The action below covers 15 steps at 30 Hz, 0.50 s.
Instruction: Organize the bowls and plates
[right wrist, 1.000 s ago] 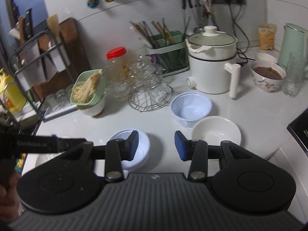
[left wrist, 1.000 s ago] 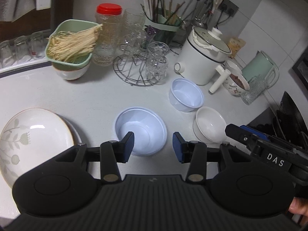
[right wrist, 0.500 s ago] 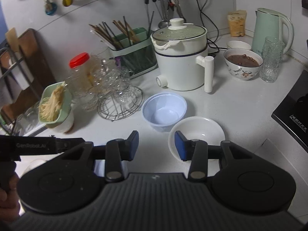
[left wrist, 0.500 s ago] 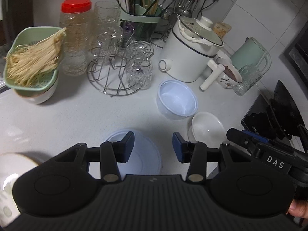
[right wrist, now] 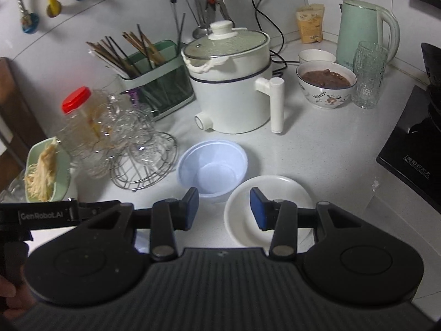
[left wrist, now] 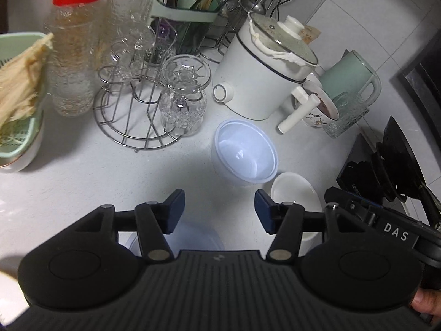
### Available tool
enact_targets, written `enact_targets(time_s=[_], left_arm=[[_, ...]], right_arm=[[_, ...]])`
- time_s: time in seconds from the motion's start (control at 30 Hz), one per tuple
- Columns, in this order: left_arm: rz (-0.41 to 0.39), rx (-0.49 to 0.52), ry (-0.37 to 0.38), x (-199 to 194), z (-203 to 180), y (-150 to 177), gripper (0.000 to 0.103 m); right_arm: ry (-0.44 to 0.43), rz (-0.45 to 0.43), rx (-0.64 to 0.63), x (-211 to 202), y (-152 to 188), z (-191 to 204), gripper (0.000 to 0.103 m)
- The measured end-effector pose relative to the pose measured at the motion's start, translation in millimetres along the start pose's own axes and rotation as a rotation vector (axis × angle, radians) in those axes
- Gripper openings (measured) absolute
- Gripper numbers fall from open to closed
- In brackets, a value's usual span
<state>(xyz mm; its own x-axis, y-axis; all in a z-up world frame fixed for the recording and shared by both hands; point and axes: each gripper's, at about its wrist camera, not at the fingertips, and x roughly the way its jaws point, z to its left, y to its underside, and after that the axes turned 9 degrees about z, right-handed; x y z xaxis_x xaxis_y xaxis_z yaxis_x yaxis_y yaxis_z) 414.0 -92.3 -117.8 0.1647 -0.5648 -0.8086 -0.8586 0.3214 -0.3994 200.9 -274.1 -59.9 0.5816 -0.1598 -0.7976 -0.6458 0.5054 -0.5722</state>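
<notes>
A pale blue plastic bowl (left wrist: 245, 155) (right wrist: 212, 165) stands on the white counter in front of the electric pot. A white ceramic bowl (right wrist: 267, 209) (left wrist: 295, 193) sits just right of it. A second, wider pale blue bowl (left wrist: 193, 237) lies mostly hidden under my left gripper. My left gripper (left wrist: 219, 211) is open and empty, above the counter short of the blue bowl. My right gripper (right wrist: 223, 211) is open and empty, its right finger over the white bowl's left rim.
A wire rack of glasses (left wrist: 154, 104), a red-lidded jar (left wrist: 74, 49), a green noodle basket (left wrist: 19, 88), a chopstick holder (right wrist: 154, 82), a white electric pot (right wrist: 231, 82), a patterned bowl of food (right wrist: 326, 82), a glass (right wrist: 369, 74), a green kettle (right wrist: 363, 30) and a black stove (right wrist: 413, 149) crowd the counter.
Both grippers have moved forward and right toward the small blue and white bowls. The flowered plate has left the left wrist view and the wide blue bowl has slid under the left gripper.
</notes>
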Motion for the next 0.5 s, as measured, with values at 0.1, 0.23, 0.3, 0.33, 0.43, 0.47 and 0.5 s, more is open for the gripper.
enact_targets(time_s=[0.1, 0.23, 0.3, 0.33, 0.43, 0.47, 0.5], left_arm=[[0.018, -0.031, -0.001, 18.2, 1.0, -10.8, 0.062], [0.018, -0.032, -0.030, 35.9, -4.5, -19.8, 0.062], [0.017, -0.030, -0.033, 45.5, -6.4, -25.2, 0.062], [0.019, -0.037, -0.030, 50.9, -6.7, -28.9, 0.062], [0.015, -0.055, -0.018, 63.8, -8.7, -36.6, 0.062], [0.016, -0.057, -0.014, 68.2, -9.8, -38.8, 0.061], [0.015, -0.058, -0.017, 72.4, -11.0, -40.6, 0.061]], right_arm=[[0.004, 0.016, 0.001, 10.1, -9.2, -6.8, 0.044], [0.007, 0.021, 0.006, 24.1, -22.7, -19.4, 0.044], [0.007, 0.026, 0.018, 33.8, -29.7, -27.4, 0.044], [0.007, 0.028, 0.024, 38.5, -32.9, -31.1, 0.044], [-0.002, 0.049, 0.030, 53.6, -42.5, -41.1, 0.044], [-0.009, 0.055, 0.027, 58.3, -45.1, -43.2, 0.044], [-0.016, 0.059, 0.022, 62.9, -47.5, -44.9, 0.044]])
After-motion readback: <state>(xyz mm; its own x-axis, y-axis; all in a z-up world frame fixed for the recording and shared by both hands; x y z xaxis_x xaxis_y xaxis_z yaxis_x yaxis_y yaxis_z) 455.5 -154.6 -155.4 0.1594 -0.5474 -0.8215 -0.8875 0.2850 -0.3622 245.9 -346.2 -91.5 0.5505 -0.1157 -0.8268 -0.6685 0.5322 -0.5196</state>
